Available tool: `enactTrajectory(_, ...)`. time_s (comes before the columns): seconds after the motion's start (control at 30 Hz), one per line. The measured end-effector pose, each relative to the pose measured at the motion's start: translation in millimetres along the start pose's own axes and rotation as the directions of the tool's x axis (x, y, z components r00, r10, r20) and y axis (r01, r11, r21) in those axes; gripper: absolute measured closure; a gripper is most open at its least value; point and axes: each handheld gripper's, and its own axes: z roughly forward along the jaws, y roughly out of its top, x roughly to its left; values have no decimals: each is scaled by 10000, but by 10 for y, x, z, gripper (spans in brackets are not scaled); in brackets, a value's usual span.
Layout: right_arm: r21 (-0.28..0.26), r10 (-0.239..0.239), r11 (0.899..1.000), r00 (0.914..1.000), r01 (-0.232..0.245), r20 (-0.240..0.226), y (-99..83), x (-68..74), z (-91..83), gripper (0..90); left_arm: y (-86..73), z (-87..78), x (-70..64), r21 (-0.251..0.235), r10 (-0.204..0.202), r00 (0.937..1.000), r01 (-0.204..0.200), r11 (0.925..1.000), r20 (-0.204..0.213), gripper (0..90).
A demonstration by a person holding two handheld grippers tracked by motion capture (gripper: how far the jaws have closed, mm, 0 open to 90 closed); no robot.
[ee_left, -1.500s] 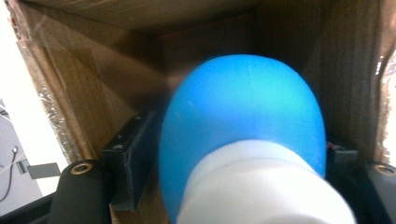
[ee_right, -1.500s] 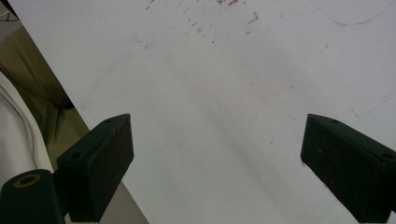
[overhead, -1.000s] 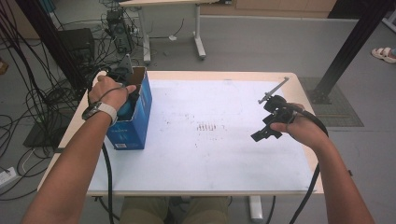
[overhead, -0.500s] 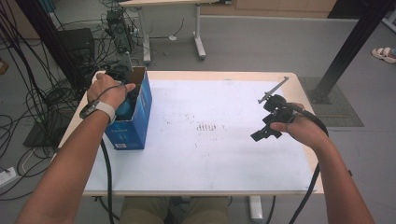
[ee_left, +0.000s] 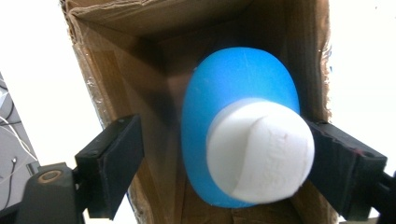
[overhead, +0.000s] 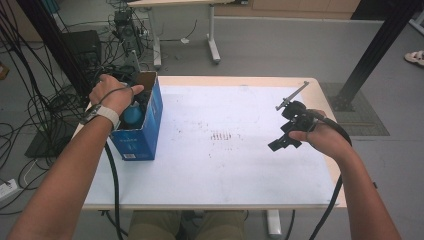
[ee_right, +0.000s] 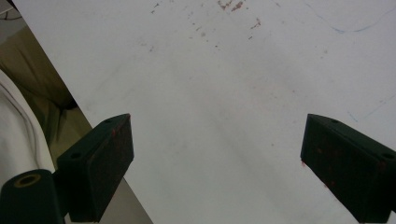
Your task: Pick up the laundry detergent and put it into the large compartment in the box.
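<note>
A blue bottle (ee_left: 233, 88) with a white cap (ee_left: 259, 149) stands inside an open cardboard box (ee_left: 140, 60). My left gripper (ee_left: 226, 144) reaches down into the box and is open. Its jaws stand either side of the cap: the right one sits against it, the left one is well apart. In the high view the box (overhead: 147, 132) is blue outside and stands at the table's left, with the bottle (overhead: 132, 114) under the person's left hand. My right gripper (overhead: 280, 142) hovers open over the table's right side, and nothing lies between its jaws (ee_right: 215, 140).
The white tabletop (overhead: 225, 165) has a patch of small reddish marks (overhead: 220, 136) at its middle. Cables and equipment (overhead: 60, 65) crowd the floor left of the table. A black post (overhead: 370, 55) rises at the far right.
The left hand has shifted slightly over the box. The right gripper has stayed where it was.
</note>
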Motion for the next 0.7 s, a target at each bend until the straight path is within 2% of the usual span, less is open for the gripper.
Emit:
enactTrajectory(0.07,31,-46,10000,10000,46,17,6,9,-5,94,-17,-40,16,-90,40,9999,-38,10000,146,132)
enactTrajectory(0.17,16,-51,10000,10000,51,34,9,17,-12,94,-33,-107,-7,-221,178,9997,-174,9996,147,122)
enactTrajectory(0.23,-9,-43,10000,10000,43,49,14,32,-21,94,-29,-142,14,-240,168,9992,-159,9996,373,115)
enactTrajectory(0.33,-42,-61,10000,10000,61,76,14,48,-39,94,-34,-195,-31,-331,301,9993,-293,9990,243,113)
enactTrajectory(0.43,-38,-44,10000,9999,44,111,6,56,-57,95,-49,-272,-51,-480,375,9988,-359,9982,308,99)
enactTrajectory(0.57,-53,-46,10000,9998,47,168,-4,74,-86,94,-61,-421,-58,-710,492,9979,-462,9964,409,90)
enactTrajectory(0.63,-69,7,10000,9998,-6,191,-12,80,-100,94,-74,-494,-38,-849,552,9970,-504,9951,551,49)
enactTrajectory(0.7,-121,37,9999,9997,-34,238,-32,79,-124,94,-87,-578,-38,-1002,616,9967,-561,9934,527,66)
